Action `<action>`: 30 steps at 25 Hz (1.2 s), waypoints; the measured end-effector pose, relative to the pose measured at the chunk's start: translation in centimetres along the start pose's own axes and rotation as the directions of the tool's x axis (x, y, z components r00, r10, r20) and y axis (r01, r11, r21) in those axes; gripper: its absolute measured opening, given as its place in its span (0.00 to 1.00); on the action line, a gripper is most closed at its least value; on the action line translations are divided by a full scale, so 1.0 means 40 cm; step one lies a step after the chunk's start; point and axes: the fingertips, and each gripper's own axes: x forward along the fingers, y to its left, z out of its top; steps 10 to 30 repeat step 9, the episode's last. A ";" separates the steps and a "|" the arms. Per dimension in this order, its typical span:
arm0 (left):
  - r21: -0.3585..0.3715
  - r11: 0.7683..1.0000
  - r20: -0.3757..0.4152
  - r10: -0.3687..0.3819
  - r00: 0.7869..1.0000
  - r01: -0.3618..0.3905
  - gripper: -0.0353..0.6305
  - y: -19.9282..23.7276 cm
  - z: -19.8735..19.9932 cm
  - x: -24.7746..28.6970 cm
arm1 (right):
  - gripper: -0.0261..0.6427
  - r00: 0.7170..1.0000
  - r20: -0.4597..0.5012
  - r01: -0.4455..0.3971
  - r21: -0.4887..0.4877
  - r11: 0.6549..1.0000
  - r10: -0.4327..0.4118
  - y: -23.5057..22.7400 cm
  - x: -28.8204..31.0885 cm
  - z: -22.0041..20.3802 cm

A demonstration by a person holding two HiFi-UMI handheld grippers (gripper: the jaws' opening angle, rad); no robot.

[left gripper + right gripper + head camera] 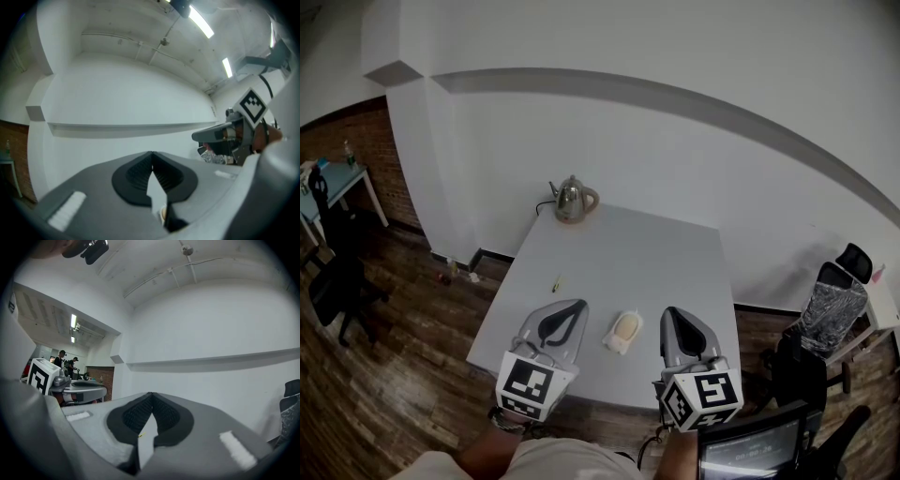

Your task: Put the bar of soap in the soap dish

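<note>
Far back, kettle (572, 200) at table (628, 253) edge, soap dish (623, 332) near front

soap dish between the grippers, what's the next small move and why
Probably just draw both grippers back toward you. The yellowish bar of soap already seems to lie in the white soap dish on the table. The left gripper and right gripper flank it, shut and empty, so nothing looks left to grasp.
</note>
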 end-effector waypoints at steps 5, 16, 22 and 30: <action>0.000 1.000 0.012 0.003 1.000 -0.003 0.06 -0.001 0.016 -0.004 | 0.04 1.000 -0.005 0.011 -0.002 1.000 -0.011 -0.001 -0.009 0.002; 0.000 1.000 0.017 0.001 1.000 -0.001 0.06 0.000 0.022 -0.009 | 0.04 1.000 -0.013 0.025 -0.006 1.000 -0.025 0.002 -0.012 0.002; 0.000 1.000 0.017 0.001 1.000 -0.001 0.06 0.000 0.022 -0.009 | 0.04 1.000 -0.013 0.025 -0.006 1.000 -0.025 0.002 -0.012 0.002; 0.000 1.000 0.017 0.001 1.000 -0.001 0.06 0.000 0.022 -0.009 | 0.04 1.000 -0.013 0.025 -0.006 1.000 -0.025 0.002 -0.012 0.002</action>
